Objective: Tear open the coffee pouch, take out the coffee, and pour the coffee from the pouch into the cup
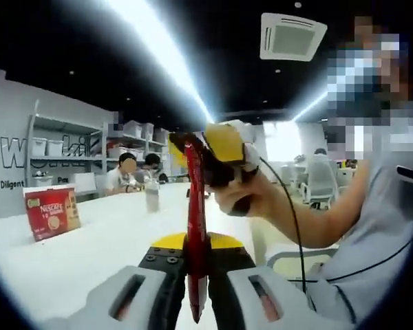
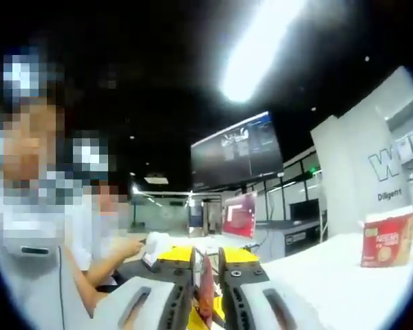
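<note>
The red coffee stick pouch [image 1: 195,227] stands upright above the white worktop [image 1: 89,247], its long axis running away from the left tool [image 1: 196,275], whose jaws are clamped on its lower end. The right tool [image 1: 217,155], held in a hand [image 1: 248,196], grips the pouch's top end. In the right gripper view, the right tool [image 2: 205,289] pinches the pouch edge-on. A red Nescafé box [image 1: 51,213] stands on the worktop well apart.

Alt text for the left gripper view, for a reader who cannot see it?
The left tool clamps a red coffee pouch upright, while the right tool grips its top. A red Nescafe box stands on the white table.
</note>
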Available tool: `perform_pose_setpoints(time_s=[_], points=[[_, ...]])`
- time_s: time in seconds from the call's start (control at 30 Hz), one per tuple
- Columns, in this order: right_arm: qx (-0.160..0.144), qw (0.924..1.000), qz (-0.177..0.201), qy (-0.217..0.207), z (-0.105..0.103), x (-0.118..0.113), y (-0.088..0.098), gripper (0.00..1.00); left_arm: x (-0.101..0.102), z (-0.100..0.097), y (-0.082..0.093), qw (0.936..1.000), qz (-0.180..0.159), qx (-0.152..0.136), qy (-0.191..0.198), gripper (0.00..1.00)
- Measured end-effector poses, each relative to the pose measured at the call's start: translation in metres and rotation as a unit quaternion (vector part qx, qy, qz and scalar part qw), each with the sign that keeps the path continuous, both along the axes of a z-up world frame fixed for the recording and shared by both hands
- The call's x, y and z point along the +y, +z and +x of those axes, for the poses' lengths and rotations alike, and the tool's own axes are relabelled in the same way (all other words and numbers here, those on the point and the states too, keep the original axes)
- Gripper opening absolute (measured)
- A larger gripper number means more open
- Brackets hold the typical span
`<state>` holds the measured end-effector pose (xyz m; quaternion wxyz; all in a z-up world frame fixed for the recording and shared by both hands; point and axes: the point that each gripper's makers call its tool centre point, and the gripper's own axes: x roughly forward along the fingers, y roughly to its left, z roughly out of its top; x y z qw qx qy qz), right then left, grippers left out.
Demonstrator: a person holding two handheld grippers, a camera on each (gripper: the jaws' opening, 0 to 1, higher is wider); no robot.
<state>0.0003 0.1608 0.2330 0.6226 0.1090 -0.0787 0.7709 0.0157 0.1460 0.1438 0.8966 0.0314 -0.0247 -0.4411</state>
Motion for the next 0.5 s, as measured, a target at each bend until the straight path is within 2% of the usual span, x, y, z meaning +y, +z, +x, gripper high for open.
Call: perform_pose_setpoints(time_s=[0.27, 0.47, 0.5], points=[[-0.007, 0.9999, -0.014, -0.006, 0.0012, 0.0024, -0.005, 0.07, 0.0005, -0.0002, -0.0013, 1.0, 0.005, 0.004, -0.002, 0.12], [0.005, 0.9995, -0.032, -0.002, 0.0013, 0.0042, -0.0059, 0.02, 0.0, -0.0006, -0.0022, 0.9999, 0.005, 0.008, -0.007, 0.12], [-0.003, 0.9993, -0.036, -0.009, 0.0029, 0.0042, -0.0067, 0.02, -0.0012, 0.0001, -0.0026, 0.9999, 0.001, 0.009, -0.012, 0.13]])
